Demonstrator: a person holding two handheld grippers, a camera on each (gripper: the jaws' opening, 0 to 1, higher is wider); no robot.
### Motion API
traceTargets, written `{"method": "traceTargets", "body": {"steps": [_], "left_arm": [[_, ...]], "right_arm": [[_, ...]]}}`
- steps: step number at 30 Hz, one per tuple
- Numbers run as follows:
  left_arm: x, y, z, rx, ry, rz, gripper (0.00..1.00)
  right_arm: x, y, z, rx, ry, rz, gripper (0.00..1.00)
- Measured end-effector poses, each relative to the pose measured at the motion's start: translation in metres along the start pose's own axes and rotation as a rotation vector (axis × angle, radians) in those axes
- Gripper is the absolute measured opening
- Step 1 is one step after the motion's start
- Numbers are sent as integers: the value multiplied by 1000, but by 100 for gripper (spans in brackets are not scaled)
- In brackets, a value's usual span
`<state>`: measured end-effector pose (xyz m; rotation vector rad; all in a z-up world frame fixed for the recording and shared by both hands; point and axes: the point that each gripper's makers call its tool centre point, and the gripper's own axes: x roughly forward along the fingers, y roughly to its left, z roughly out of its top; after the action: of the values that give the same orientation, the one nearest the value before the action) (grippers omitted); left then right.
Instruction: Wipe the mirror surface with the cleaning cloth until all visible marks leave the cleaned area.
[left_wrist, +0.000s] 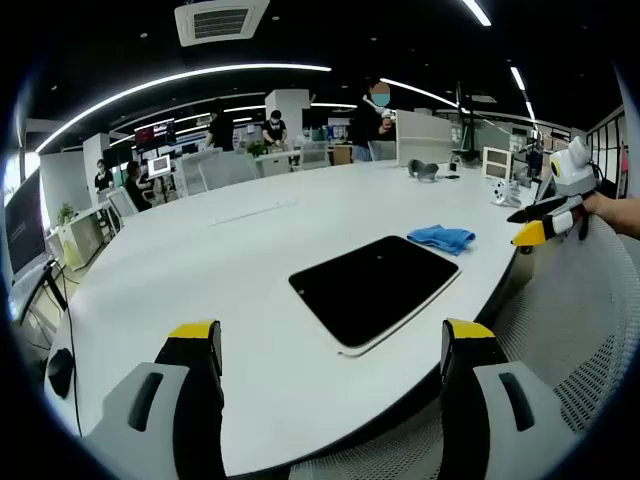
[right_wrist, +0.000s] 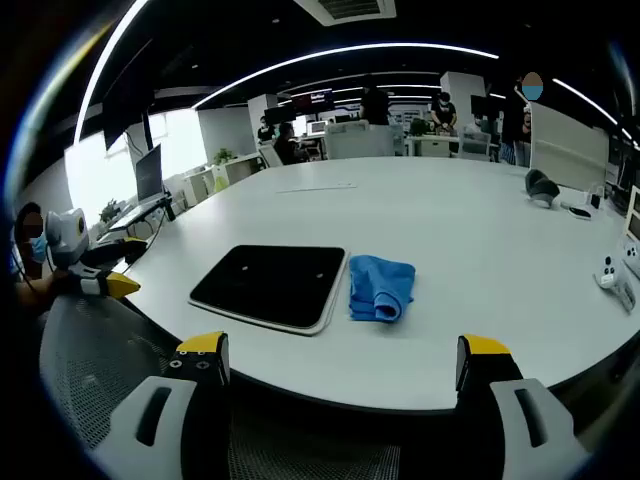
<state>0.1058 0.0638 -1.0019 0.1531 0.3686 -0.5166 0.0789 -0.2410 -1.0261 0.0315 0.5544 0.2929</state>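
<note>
Right now both grippers hang off the white table's (right_wrist: 470, 300) near edge, the left gripper (left_wrist: 335, 345) and right gripper (right_wrist: 340, 362) each spread wide and holding nothing. A dark rectangular mirror with a pale frame (right_wrist: 270, 285) lies flat, and the crumpled blue cleaning cloth (right_wrist: 381, 289) sits just beside it. I judge 2 risks: a pinch grabbing only a loose fold, and sideways wiping sliding the unbraced mirror.

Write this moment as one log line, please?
phase: pre-grasp | cloth: beside mirror, untouched | left gripper: open | right gripper: open
</note>
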Motion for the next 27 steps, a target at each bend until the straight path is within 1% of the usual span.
{"method": "traceTargets", "body": {"steps": [27], "left_arm": [[0, -1, 1, 2, -8, -3, 88]], "right_arm": [[-1, -1, -3, -2, 14, -1, 92]]}}
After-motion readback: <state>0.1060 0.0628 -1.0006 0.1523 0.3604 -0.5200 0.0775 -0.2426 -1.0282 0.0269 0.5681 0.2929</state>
